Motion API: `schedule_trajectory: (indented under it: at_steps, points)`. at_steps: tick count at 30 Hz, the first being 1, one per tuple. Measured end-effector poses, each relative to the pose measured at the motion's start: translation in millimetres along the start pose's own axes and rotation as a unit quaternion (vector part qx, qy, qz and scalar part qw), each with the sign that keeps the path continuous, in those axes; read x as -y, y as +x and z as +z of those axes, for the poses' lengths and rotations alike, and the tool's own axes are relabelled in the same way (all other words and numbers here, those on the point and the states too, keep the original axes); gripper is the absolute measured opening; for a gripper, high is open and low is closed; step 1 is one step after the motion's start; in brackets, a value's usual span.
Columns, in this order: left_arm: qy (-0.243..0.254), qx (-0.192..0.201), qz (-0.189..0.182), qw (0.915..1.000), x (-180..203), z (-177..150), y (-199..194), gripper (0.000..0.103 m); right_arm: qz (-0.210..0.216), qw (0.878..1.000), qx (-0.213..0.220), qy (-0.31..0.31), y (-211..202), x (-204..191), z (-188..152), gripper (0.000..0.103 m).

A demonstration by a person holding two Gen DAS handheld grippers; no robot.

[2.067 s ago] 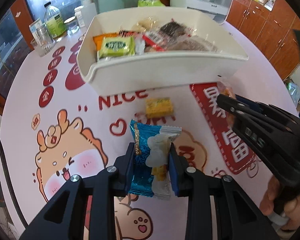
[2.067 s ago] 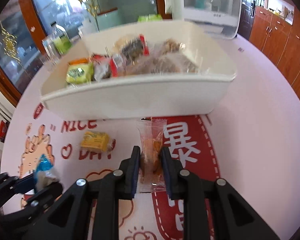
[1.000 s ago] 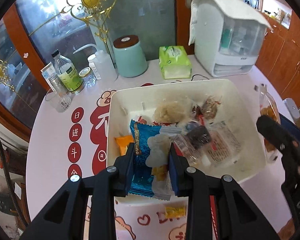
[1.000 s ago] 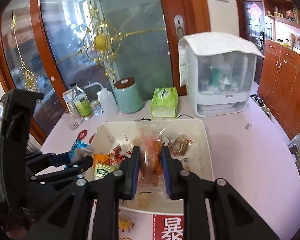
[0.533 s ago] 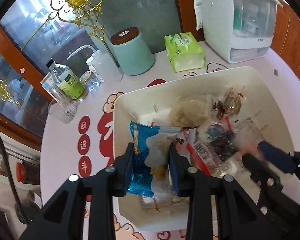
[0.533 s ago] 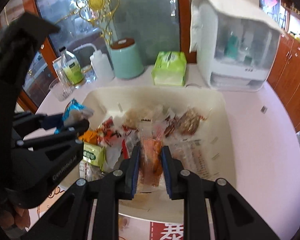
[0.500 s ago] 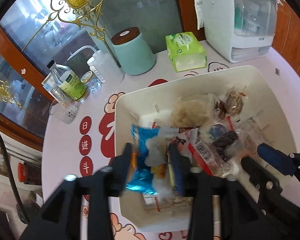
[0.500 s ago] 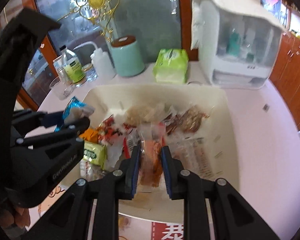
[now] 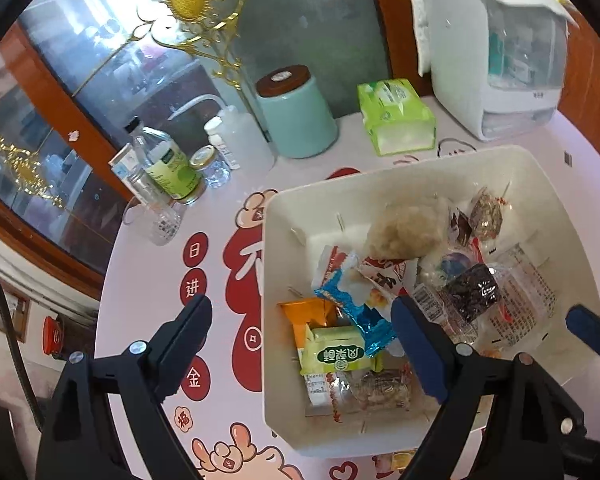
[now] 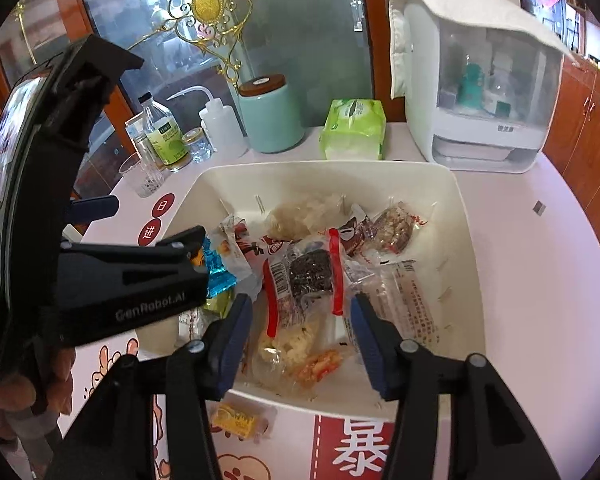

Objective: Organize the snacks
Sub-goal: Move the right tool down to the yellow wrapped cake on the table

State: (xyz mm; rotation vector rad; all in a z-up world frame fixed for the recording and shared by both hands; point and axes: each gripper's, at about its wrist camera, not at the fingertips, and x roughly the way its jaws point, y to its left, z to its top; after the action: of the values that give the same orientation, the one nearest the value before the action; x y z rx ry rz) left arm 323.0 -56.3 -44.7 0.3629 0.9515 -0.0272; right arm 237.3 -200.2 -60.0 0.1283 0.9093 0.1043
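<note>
A pale pink worktop (image 10: 540,280) printed with red characters and cartoon animals stands before a glass-fronted wooden cabinet; at about twelve o'clock on it sit a mint canister (image 10: 270,114), a green tissue pack (image 10: 354,128) and a white countertop appliance (image 10: 476,108).

The cream bin (image 10: 470,264) at the centre holds the gathered snacks. In the left wrist view the left tongs (image 9: 300,328) are spreading wide, with nothing pressed between the pads; the blue wrapper (image 9: 356,312) lies loose on the pile, beside the green packet (image 9: 334,354) and orange packet (image 9: 308,312). In the right wrist view the right tongs (image 10: 300,326) are also opening over the bin's six o'clock edge, and the clear packet with orange filling (image 10: 296,350) lies in the bin just below them, seemingly free of the pads.

This looks like the drop-off step, both snacks released into the bin. One small yellow snack (image 10: 236,420) remains on the worktop outside the bin, at seven o'clock in the right view. The next move likely calls for lifting clear of the bin wall, swinging down to that piece and closing on it squarely.
</note>
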Motion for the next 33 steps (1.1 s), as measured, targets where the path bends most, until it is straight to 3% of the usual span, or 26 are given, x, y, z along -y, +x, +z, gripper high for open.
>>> schedule_trajectory:
  at_steps: [15,23,33]
  points:
    - [-0.061,0.047,-0.015,0.9969,-29,-29,-49,0.09,0.01,0.999,0.035,0.0,-50,-14,-22,0.052]
    - [-0.096,0.073,-0.042,0.9918,-47,-65,-78,0.09,0.017,0.999,0.037,-0.004,-68,-24,-43,0.052]
    - [-0.124,0.085,-0.051,0.9873,-62,-120,-85,0.09,0.031,0.999,0.038,-0.017,-77,-38,-77,0.057]
